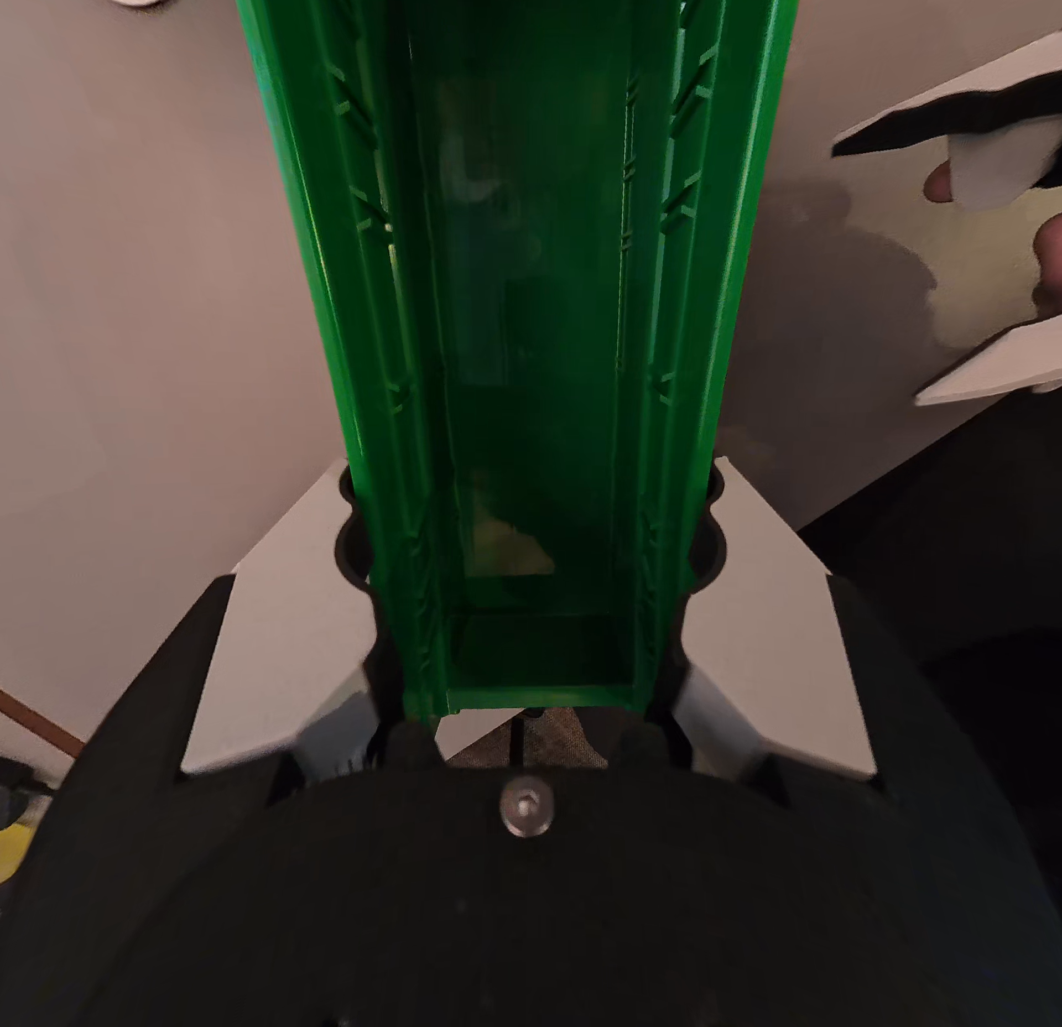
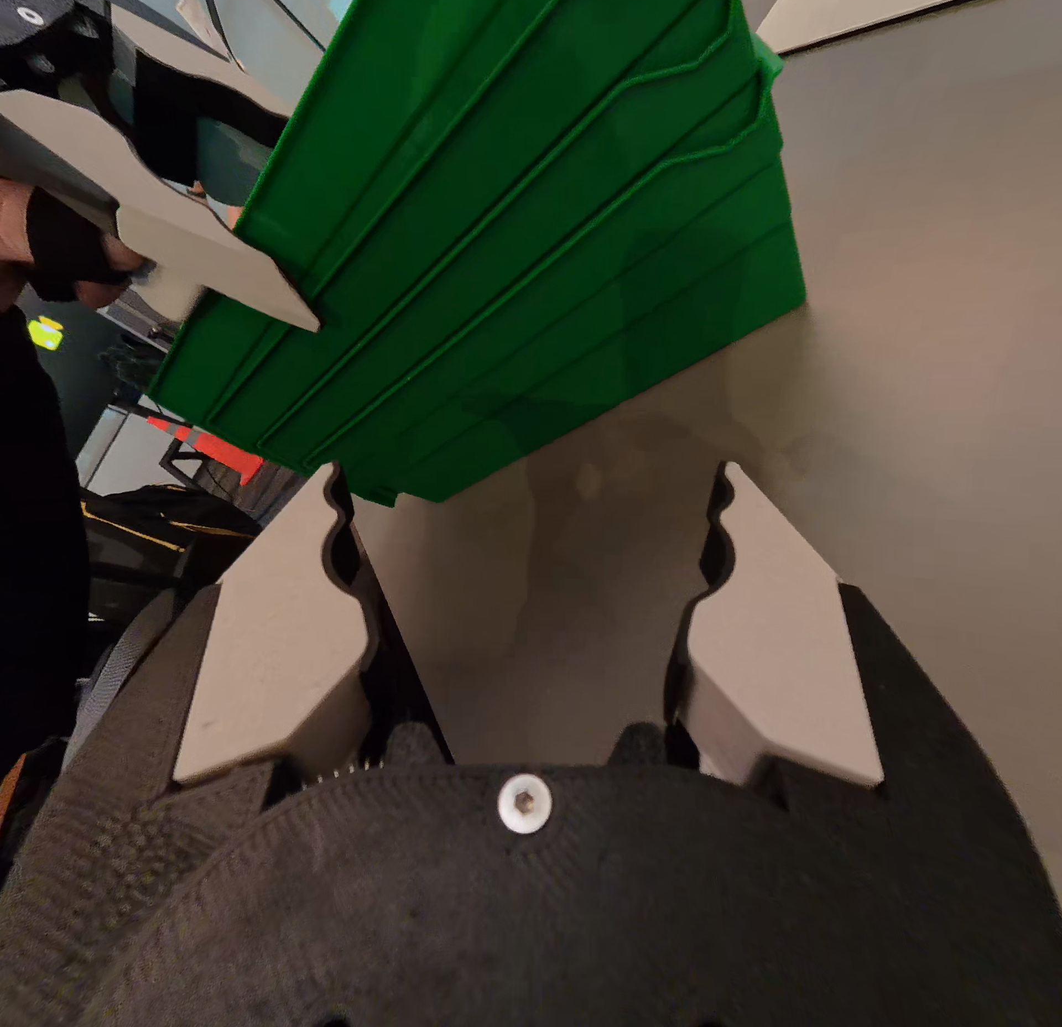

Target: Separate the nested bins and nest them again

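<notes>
Grey table (image 2: pixel 919 367), left gripper (image 1: pixel 530 482) fingers clamping nested green bins (image 1: pixel 528 310), right gripper (image 2: pixel 526 476) fingers wide, just below.

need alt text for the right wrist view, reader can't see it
A tilted stack of nested green bins is held at its left end by the left gripper, with its lower right corner near the grey table. The right gripper is open and empty in the foreground, its fingertips just below the stack.

2 close wrist views, green bins (image 1: pixel 528 310) shared.
</notes>
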The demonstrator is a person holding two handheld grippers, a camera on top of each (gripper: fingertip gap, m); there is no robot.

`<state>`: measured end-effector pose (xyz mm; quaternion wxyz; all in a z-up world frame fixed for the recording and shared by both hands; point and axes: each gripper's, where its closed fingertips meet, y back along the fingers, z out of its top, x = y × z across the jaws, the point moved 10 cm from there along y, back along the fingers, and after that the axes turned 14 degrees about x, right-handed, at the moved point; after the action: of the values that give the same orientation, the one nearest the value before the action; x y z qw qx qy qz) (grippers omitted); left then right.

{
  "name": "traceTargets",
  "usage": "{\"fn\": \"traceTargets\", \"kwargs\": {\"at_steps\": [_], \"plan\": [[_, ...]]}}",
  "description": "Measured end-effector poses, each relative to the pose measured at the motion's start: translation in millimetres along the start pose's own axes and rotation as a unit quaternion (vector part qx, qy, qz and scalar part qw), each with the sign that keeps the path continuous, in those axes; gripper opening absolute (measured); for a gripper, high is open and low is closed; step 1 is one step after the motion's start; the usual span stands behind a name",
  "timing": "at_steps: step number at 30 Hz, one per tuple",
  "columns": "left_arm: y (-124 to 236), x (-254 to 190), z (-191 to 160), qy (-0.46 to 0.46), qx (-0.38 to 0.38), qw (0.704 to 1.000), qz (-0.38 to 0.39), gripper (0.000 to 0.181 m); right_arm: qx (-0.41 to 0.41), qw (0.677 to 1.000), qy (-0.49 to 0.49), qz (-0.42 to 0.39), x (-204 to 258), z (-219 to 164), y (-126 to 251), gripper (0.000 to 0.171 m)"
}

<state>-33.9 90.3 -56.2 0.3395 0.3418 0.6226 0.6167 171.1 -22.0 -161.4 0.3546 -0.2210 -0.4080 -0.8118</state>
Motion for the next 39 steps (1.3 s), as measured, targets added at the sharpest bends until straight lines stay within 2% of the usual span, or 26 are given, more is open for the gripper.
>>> {"fn": "traceTargets", "kwargs": {"at_steps": [1, 5, 10, 20, 23, 31, 39], "plan": [[0, 5, -3, 0.005, -0.001, 1.0, -0.001, 0.113, 0.004, 1.0, 0.002, -0.002, 0, -1, -1, 0.122], [0, 32, -27, 0.044, 0.002, 0.999, 0.0, 0.113, 0.024, 1.0, 0.008, -0.01, -2, -4, -9, 0.121], [-1, 77, -73, 0.12, 0.002, 0.993, 0.003, 0.114, 0.051, 0.998, 0.019, -0.012, 1, -8, -22, 0.119], [-2, 149, -153, 0.259, -0.028, 0.965, -0.004, 0.116, 0.097, 0.994, 0.041, -0.02, 7, -17, -43, 0.117], [-2, 157, -162, 0.283, -0.04, 0.958, -0.008, 0.119, 0.109, 0.992, 0.051, -0.022, 11, -20, -48, 0.117], [3, 160, -167, 0.274, -0.075, 0.959, 0.004, 0.133, 0.116, 0.991, 0.055, -0.023, 12, -22, -48, 0.115], [11, 161, -165, 0.264, -0.064, 0.962, -0.019, 0.113, 0.144, 0.986, 0.072, -0.033, 13, -26, -54, 0.108]]}}
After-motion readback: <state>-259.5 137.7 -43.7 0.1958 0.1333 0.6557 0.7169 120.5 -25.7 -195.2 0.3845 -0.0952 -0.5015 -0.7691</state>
